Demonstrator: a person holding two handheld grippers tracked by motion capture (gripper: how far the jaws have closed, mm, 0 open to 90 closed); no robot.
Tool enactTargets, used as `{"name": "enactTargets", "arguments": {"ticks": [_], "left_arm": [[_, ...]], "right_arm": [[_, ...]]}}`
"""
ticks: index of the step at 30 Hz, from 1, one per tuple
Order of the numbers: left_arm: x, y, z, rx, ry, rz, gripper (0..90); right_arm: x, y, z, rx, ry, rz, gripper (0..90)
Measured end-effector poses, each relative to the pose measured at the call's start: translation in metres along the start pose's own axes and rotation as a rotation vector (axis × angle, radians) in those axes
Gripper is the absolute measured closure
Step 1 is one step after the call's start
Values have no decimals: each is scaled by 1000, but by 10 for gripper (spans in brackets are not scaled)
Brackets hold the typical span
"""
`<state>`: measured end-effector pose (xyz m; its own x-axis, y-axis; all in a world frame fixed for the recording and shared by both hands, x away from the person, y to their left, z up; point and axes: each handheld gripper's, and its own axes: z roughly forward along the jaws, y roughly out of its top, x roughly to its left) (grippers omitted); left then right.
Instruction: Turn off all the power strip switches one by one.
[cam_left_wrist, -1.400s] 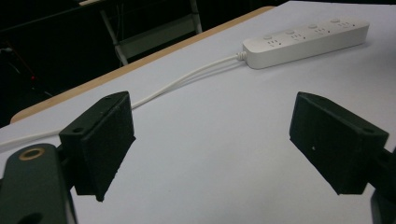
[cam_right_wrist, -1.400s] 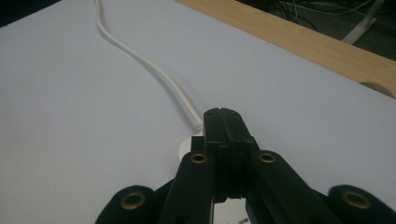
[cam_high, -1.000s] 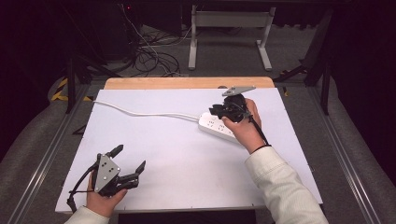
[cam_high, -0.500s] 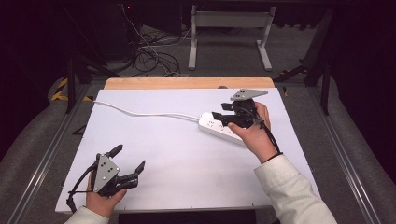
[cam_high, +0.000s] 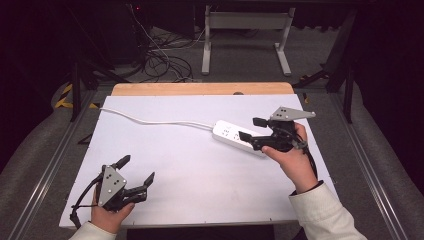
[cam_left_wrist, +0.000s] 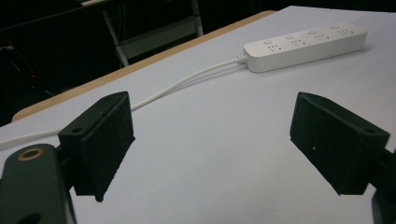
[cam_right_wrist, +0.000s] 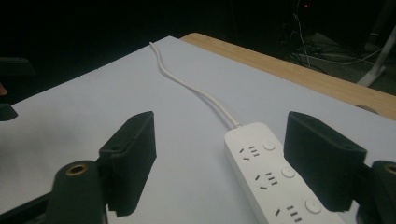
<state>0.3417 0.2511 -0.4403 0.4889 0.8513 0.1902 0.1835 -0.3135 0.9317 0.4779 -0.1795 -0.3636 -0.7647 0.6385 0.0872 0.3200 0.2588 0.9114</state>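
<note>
**Power strip let go, right jaws spread again**

Power strip, long white plastic bar with a row of sockets and round buttons (cam_high: 239, 137), lies flat on the right half of the white sheet, its white cord (cam_high: 150, 121) snaking off toward the far left corner. A second ago my right gripper (cam_high: 252, 129) sat over the strip's near end; now it has slid toward the right edge, and its jaws have just been opening. In the right gripper view they stand wide with the strip low between them, pads clear of it, so I judge the strip released or not yet gripped again, and any next move needs a fresh close.

My left gripper (cam_high: 136, 172) rests at the near left corner, jaws spread wide on nothing, well apart from the strip.

White sheet (cam_high: 190, 175) covers a wooden tabletop (cam_high: 200, 89), bare at the far edge. Beyond, a dark room: tangled cables (cam_high: 165, 60) on grey floor and a white metal stand (cam_high: 245, 35).
</note>
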Motion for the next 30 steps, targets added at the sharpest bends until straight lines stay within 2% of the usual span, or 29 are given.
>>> {"name": "enactTargets", "arguments": {"ticks": [7,10,12,18,21,30], "left_arm": [[0,1,-2,1,-3,1,143],[0,1,-3,4,-12,-8,144],[0,2,-3,6,-20,-12,146],[-1,1,-5,2,-22,-16,144],[-1,1,-5,9,-18,-6,144],[-2,-2,-10,10,-28,2,143]], "right_arm": [[0,-19,-23,-77,19,-18,152],[1,-29,-31,-85,25,-41,142],[2,-35,-35,-81,21,-65,138],[5,-56,-41,-61,32,-92,122],[7,-68,-42,-40,25,-104,75],[6,-105,-38,-8,45,-88,66]]}}
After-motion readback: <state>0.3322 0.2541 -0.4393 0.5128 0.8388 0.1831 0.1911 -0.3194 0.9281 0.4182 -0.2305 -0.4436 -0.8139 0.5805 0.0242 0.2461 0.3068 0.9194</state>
